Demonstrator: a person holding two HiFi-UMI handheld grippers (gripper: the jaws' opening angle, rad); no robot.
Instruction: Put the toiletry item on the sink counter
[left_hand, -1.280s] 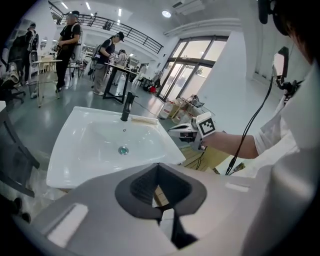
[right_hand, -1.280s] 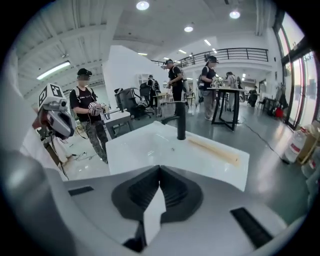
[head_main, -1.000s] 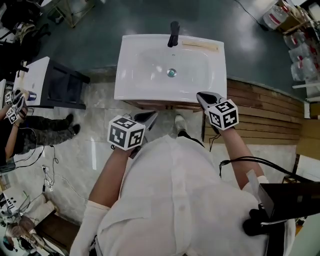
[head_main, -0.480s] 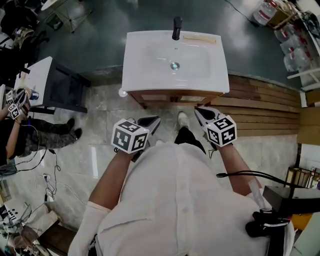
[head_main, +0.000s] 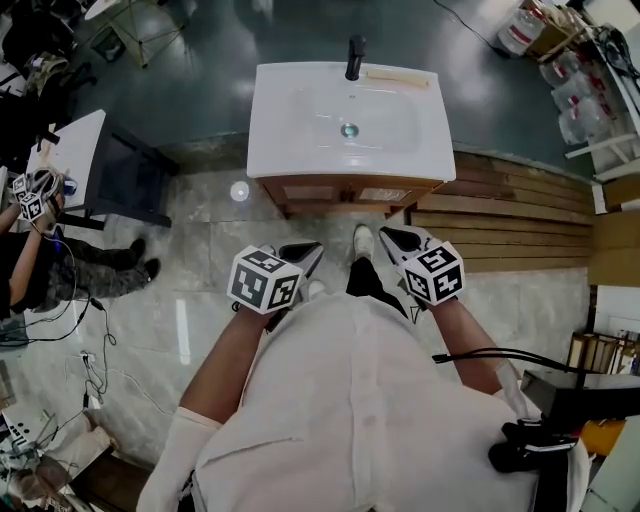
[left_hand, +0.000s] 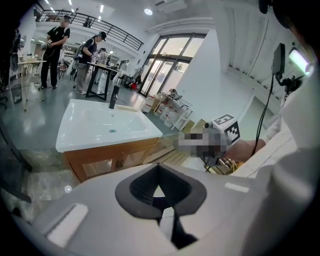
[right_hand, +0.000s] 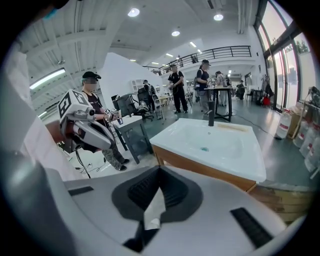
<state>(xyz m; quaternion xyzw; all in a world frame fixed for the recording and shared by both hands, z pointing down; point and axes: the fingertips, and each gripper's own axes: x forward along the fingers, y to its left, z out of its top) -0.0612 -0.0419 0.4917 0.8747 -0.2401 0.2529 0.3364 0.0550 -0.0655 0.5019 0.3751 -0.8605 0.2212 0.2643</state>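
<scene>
Hanging short of the sink (head_main: 300, 125), left gripper (head_main: 306, 252) and right gripper (head_main: 390, 238) have jaws pressed together, empty.

Ahead of the left tool (head_main: 306, 251) and right tool (head_main: 388, 238), a pale strip (head_main: 400, 77) lies on the surface (head_main: 285, 150) beside the tap (head_main: 351, 56), too small for me to name. Behind both tools my torso (head_main: 360, 400) hides most of my legs (head_main: 365, 280). Far right of the right tool, bottles (head_main: 585, 95) are cut off by the frame edge.

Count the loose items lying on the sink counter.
1: a long pale strip on the back rim of the sink counter, just right of the black faucet. No view shows another.
</scene>
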